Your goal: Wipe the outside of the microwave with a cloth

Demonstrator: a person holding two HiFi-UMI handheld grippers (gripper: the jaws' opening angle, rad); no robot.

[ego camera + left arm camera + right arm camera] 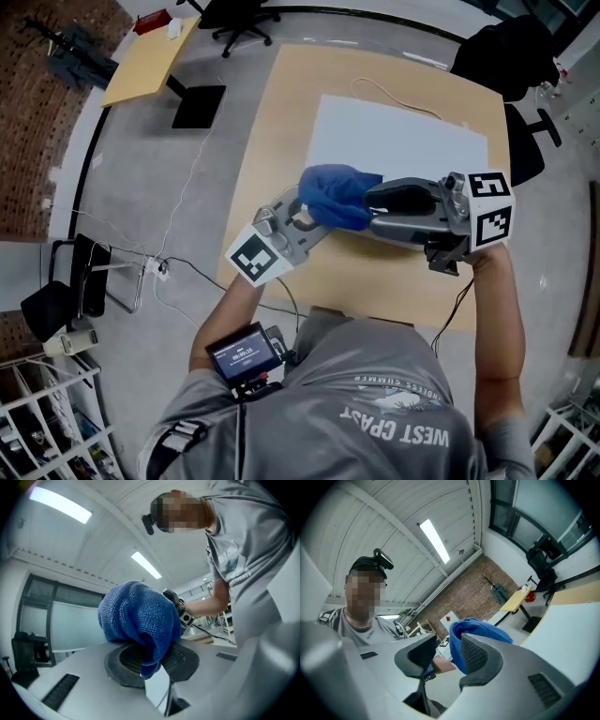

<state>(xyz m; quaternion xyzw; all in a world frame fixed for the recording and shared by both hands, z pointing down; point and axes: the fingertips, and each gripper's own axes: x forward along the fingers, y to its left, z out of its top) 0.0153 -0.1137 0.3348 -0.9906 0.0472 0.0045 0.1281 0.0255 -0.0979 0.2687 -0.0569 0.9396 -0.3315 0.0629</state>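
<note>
A blue cloth (337,195) hangs bunched between my two grippers, above the white top of the microwave (403,141). In the left gripper view the cloth (138,620) is pinched between the ribbed pads, so my left gripper (152,660) is shut on it. In the head view the left gripper (307,216) comes in from the lower left. My right gripper (372,203) points at the cloth from the right. Its jaws stand wide apart in the right gripper view (447,656), and the cloth (480,630) lies just past the right pad, unpressed.
The microwave sits on a light wooden table (281,112), with a thin cable (394,94) across its top. A black office chair (511,56) stands at the table's far right corner. A small wooden desk (150,56) and floor cables (178,262) lie to the left.
</note>
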